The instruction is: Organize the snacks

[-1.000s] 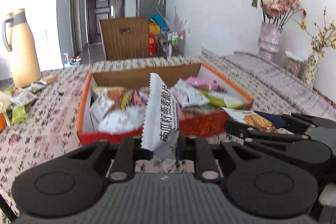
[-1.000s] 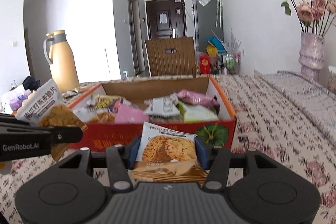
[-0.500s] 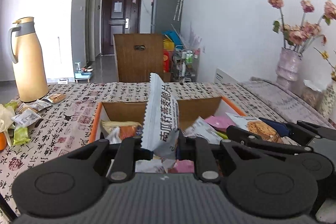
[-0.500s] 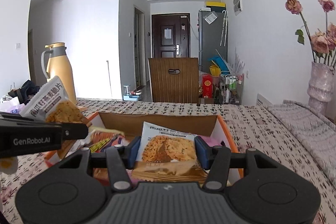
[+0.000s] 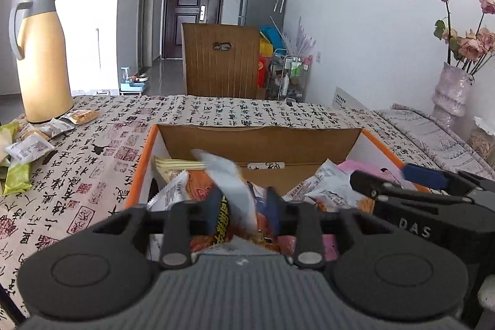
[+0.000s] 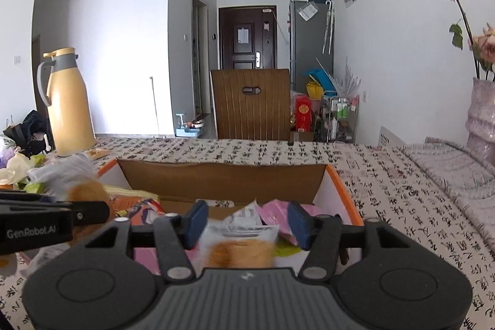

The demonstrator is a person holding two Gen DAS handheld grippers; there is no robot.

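Observation:
An orange-rimmed cardboard box (image 5: 140,166) (image 6: 342,190) holding several snack packets lies right under both grippers. My left gripper (image 5: 243,203) hangs over it with its jaws opening. A white snack packet (image 5: 230,187) sits blurred and tilted between them, with no pad pressing on it. My right gripper (image 6: 246,218) hovers over the box's right half, its jaws opening too. A cookie packet (image 6: 239,246) drops blurred between the blue pads (image 6: 195,221), free of both. Each gripper shows at the edge of the other's view.
A tan thermos jug (image 5: 43,57) stands at the table's far left with several loose snack packets (image 5: 29,146) beside it. A vase of dried roses (image 5: 451,92) stands at the right. A wooden chair back (image 5: 221,64) rises behind the table's far edge.
Both grippers have moved forward from in front of the box to over it. Their jaws have parted, and the white packet and the cookie packet are slipping down out of the grips.

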